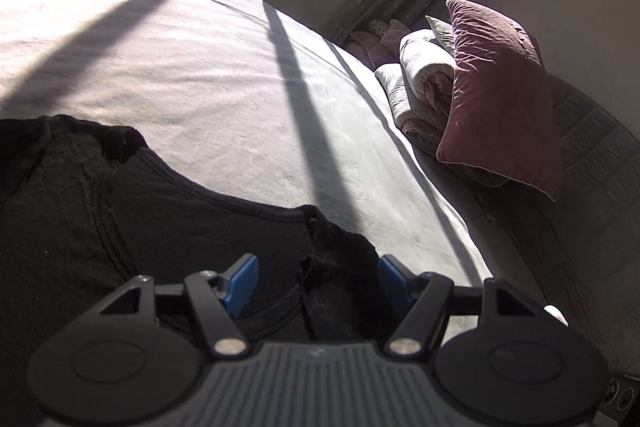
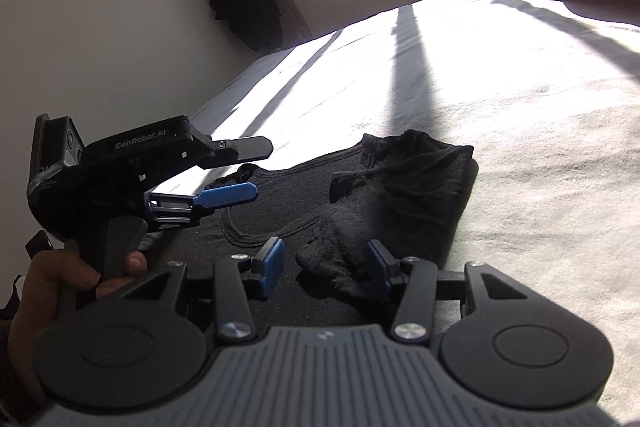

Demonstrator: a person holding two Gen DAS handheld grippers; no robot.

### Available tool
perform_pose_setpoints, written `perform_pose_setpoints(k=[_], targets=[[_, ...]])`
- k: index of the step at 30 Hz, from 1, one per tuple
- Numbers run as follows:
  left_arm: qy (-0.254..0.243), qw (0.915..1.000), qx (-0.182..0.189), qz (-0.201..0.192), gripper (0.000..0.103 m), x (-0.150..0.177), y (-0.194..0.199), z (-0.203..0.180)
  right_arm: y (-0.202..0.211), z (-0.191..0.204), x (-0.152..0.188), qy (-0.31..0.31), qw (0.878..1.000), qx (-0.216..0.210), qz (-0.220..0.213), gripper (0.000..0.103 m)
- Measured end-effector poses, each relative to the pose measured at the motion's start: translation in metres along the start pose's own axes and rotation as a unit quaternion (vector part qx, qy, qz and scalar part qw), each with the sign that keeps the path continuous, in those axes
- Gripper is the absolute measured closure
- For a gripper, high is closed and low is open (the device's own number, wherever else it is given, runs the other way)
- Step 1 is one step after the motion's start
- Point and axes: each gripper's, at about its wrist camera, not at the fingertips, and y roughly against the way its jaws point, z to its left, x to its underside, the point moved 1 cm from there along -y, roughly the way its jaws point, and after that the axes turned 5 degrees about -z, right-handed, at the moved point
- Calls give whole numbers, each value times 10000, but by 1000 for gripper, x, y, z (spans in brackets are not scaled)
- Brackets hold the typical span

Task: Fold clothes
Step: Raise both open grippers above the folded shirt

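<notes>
The bed (image 1: 180, 67) carries the black garment (image 2: 400, 195), lying just ahead of and beneath both claws, its long axis running left to right. The right gripper (image 2: 326, 267) is released, straddling a raised fold; the left gripper (image 1: 316, 279), also released and empty, hovers equally near.

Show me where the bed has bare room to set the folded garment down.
Bare sheet runs from the black garment to the window wall. Crowded: the pillow and rolled bedding at the head end.
</notes>
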Motion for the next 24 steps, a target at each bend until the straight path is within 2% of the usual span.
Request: perform_pose_setpoints(k=[6,15,18,24], targets=[[-51,9978,-657,-41,26,-15,51,33,24,26,-13,-70,10000,23,9,52],[256,9900,-1372,-198,21,-26,113,96,18,78,-23,213,9997,58,132,52],[354,9853,-1656,-240,20,-28,125,117,8,93,-23,286,9995,29,165,52],[963,9672,-2314,-412,20,-21,137,178,-22,124,-14,375,9989,-55,280,52]])
